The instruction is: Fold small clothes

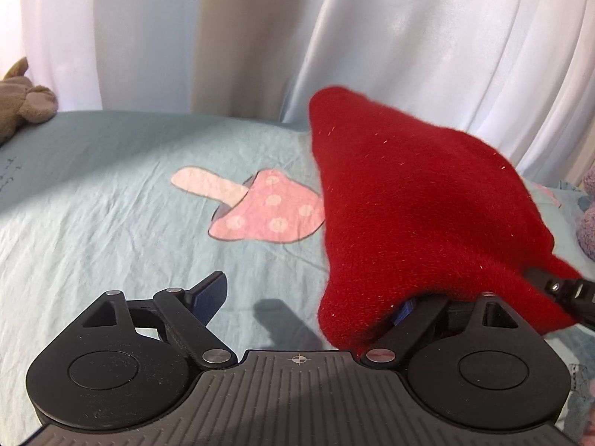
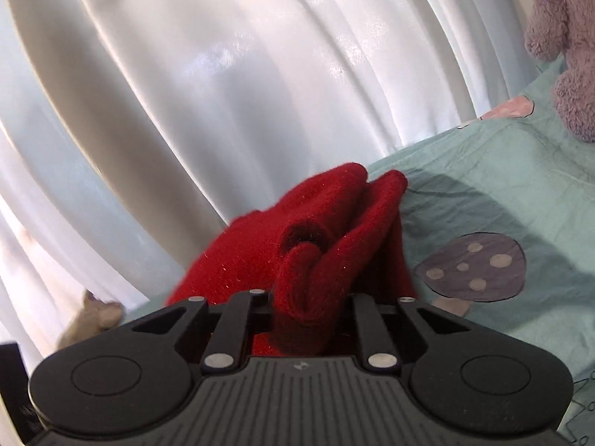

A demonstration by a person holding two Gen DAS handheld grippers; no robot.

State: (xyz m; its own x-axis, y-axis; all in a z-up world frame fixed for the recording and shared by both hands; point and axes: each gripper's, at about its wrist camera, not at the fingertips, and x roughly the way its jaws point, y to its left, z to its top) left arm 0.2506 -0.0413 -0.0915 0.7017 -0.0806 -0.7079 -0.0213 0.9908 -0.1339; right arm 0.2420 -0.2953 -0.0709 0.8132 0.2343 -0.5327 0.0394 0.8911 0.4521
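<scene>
A red fuzzy knit garment (image 1: 409,204) hangs bunched above the pale green bed sheet (image 1: 93,193). My left gripper (image 1: 308,303) stands wide open. Its left finger (image 1: 210,297) is bare, and the cloth's lower edge drapes over its right finger, hiding most of it. My right gripper (image 1: 557,290) comes in from the right edge and holds the cloth's corner. In the right wrist view the red garment (image 2: 327,230) is gathered in folds between the jaws of my right gripper (image 2: 305,308), which is shut on it. The fingertips are hidden by the cloth.
White curtains (image 1: 409,37) hang behind the bed. A brown plush toy (image 1: 22,100) lies at the far left and a purple plush toy (image 2: 569,48) at the far right. Mushroom prints (image 1: 267,208) (image 2: 472,267) mark the sheet (image 2: 502,171).
</scene>
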